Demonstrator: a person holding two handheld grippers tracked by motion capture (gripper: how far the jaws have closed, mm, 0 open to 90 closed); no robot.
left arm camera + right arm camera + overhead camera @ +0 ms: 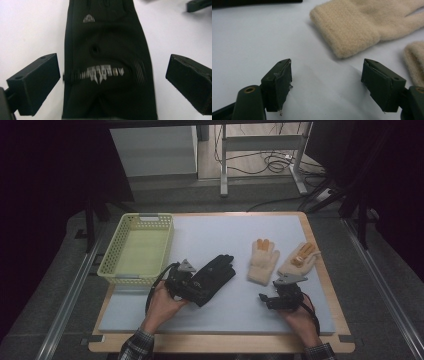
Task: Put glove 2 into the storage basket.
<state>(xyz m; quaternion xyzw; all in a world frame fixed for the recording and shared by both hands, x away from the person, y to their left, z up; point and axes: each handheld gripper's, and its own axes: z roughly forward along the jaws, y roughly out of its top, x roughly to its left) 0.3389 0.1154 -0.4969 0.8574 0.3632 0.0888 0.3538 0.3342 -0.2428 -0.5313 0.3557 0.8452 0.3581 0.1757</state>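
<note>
A black glove [214,276] lies flat on the white mat [215,240], its fingers pointing away to the right. My left gripper [196,289] sits at the glove's cuff end and is open. In the left gripper view the glove [107,50] runs up between the jaws, with white mat showing on both sides, so the pads [35,82] do not touch it. My right gripper [265,301] rests low on the mat at the right, open with nothing between its fingers [278,83]. Two cream knit gloves [263,260] [300,260] lie just beyond it.
A yellow-green plastic basket [111,254] stands at the mat's left edge, with nothing inside. The nearer cream glove's cuff [354,32] lies just ahead of the right jaws. Bare mat stretches in front of both hands. Table legs and cables stand behind the table.
</note>
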